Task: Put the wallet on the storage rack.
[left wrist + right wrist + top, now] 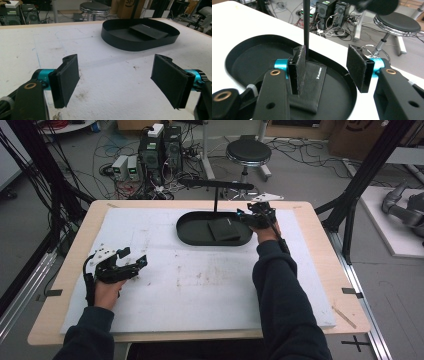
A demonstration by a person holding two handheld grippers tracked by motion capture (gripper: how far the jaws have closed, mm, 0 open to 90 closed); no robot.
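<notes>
The left gripper (134,262) is held low in the left hand (106,290), its jaws spread wide with nothing between them. The right arm (280,285) stretches far forward, and the right gripper (245,215) at its end also has its jaws parted, gripping nothing.

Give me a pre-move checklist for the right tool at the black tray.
1. Right tool open: ok, jaws spread wide.
2. Black leather wallet lying flat in the oval black tray: ok.
3. Jaws straddle the wallet: not ok, one jaw is over it, the other sits over the tray's rim.
4. Thin black upright post clear of the jaws: cannot tell, it stands just behind one.
5. Left tool out of the way: ok, open over the white foam mat.
</notes>
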